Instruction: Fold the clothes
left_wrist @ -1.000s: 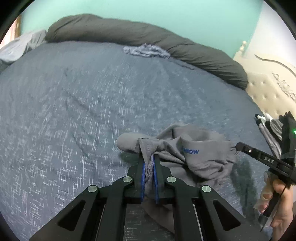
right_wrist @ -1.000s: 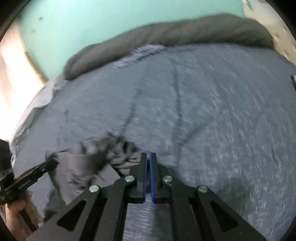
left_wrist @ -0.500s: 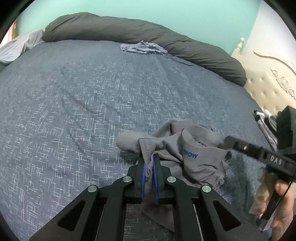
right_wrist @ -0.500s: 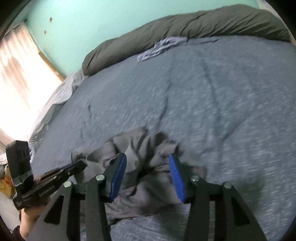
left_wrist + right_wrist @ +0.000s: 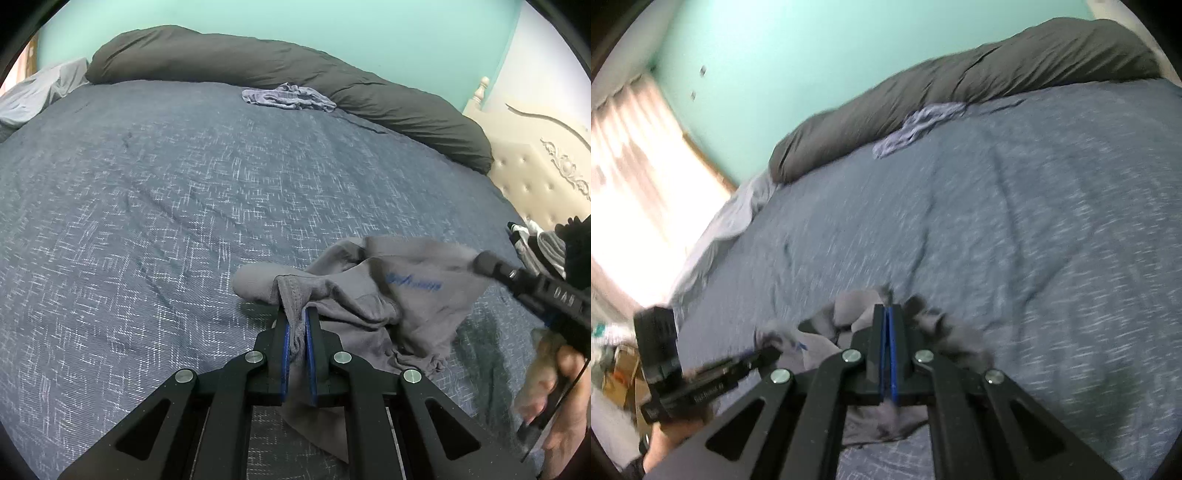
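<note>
Fabric bunched into a grey heap is what we have to work with: the grey garment (image 5: 388, 295) with blue lettering lies crumpled on the blue bedspread (image 5: 166, 192), on the near side of the bed and well apart from the dark bolster pillow (image 5: 288, 74). Our left claw (image 5: 295, 332) is clamped narrow on a ribbed hem at the garment's end farther from the headboard (image 5: 535, 177). Our right claw (image 5: 887, 332) sits at the opposite, headboard-side edge of the heap; its blue pads are pressed almost together with a grey wisp at the tip, and we judge it pinches cloth, though blur keeps us from being sure.

So the garment's long run lies between our two claws, roughly parallel to the bolster pillow. We judge that the next move calls for drawing the claws apart along that line to spread it flat. A crumpled lilac garment (image 5: 288, 96) rests against the bolster pillow, far from both claws.
</note>
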Available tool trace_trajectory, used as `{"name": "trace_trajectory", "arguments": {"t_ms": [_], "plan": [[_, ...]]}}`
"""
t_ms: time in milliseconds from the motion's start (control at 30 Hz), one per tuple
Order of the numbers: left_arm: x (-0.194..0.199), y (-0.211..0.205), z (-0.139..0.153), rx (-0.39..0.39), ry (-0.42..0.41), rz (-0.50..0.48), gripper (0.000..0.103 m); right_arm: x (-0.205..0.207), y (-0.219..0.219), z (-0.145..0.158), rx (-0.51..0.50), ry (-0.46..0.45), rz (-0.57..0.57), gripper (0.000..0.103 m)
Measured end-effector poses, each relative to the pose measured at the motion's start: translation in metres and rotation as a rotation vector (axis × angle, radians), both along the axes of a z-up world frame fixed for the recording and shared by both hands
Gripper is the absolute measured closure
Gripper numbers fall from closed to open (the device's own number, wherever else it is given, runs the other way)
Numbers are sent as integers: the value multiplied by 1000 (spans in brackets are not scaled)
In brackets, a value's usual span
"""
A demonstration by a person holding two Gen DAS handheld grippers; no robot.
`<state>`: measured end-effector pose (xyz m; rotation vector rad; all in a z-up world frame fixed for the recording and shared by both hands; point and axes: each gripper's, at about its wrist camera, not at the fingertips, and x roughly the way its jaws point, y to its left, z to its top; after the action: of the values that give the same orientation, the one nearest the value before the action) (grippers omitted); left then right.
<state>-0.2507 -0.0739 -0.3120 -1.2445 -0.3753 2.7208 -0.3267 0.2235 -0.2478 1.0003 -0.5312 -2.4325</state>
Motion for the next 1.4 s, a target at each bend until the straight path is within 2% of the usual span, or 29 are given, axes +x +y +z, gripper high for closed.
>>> {"name": "trace_trajectory", "arguments": {"t_ms": [233, 333, 400, 533, 633, 700, 833, 967, 1200, 1400], "plan": [[-3, 3, -7, -9, -35, 10, 93, 0, 47, 11, 5, 24, -144, 102], [-3, 4, -5, -18, -29, 25, 80, -1, 58, 6, 4, -3, -178, 102], [-2, 2, -2, -13, -19, 39, 65, -1, 61, 3, 6, -17, -184, 102], [-2, 1, 6, 7, 9, 55, 62, 2, 59, 0, 10, -29, -165, 102], [-4, 11, 7, 27, 8, 12, 56, 3, 54, -3, 12, -40, -147, 102], [-7, 23, 5, 10, 0, -23, 50, 5, 53, -6, 7, -48, -135, 102], [-12, 33, -2, -36, -12, -34, 51, 6, 48, -10, 13, -59, -106, 102], [-17, 32, -6, -49, -23, -35, 53, 7, 48, -13, 9, -73, -98, 102], [-16, 35, -7, -52, -27, -39, 90, 8, 53, -16, 14, -87, -113, 102], [-14, 37, -6, -45, -23, -52, 92, 7, 62, -21, -2, -140, -173, 99]]}}
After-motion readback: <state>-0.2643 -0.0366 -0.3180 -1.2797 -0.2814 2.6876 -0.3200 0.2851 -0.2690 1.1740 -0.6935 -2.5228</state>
